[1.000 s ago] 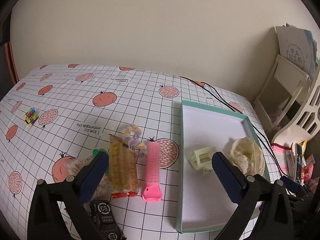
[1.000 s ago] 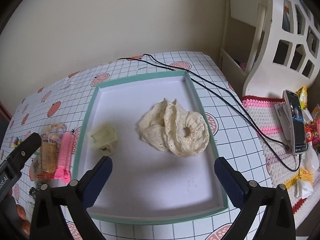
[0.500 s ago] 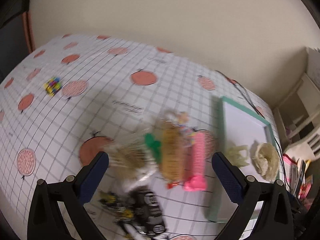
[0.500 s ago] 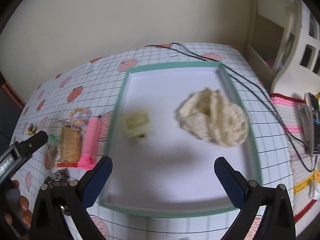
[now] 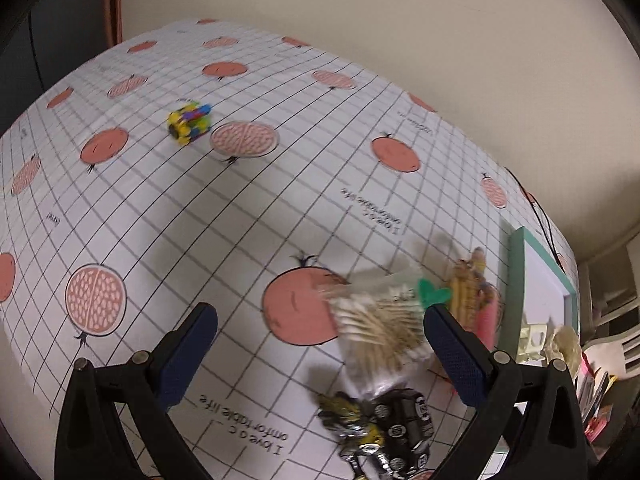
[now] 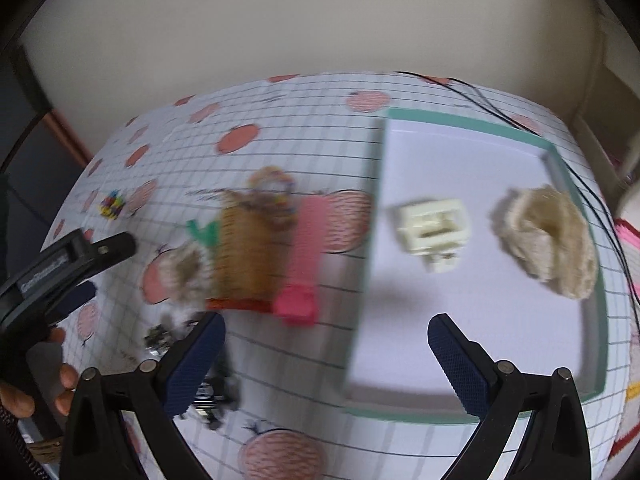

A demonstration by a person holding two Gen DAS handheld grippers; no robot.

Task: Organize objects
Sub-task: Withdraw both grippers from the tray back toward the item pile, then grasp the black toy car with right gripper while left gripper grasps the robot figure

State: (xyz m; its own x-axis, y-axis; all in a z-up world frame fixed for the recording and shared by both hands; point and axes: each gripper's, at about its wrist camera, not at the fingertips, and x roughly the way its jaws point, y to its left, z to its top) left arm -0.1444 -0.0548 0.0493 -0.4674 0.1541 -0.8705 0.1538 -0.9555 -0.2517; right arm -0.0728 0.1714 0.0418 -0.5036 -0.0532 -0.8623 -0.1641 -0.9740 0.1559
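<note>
Cream wall stands behind a table (image 5: 224, 216) covered in a white grid cloth printed with pink fruit. Toward the table's right edge lies a shallow white tray with a green rim (image 6: 576, 184); inside it a cream lace scrunchie (image 6: 548, 236) sits by the right wall, and a pale hair claw (image 6: 434, 226) lies apart from it, nearer the left wall. Just outside the tray's left wall lie a pink roller (image 6: 302, 260), a brown packet (image 6: 250, 256) and a bag of cotton swabs (image 5: 380, 328), all blurred. Black toy cars (image 5: 384, 428) lie at the near edge. A small coloured toy (image 5: 189, 121) sits alone toward the far left corner. Both the left gripper (image 5: 320, 354) and the right gripper (image 6: 326, 358) hang above the table, jaws spread wide, holding nothing.
</note>
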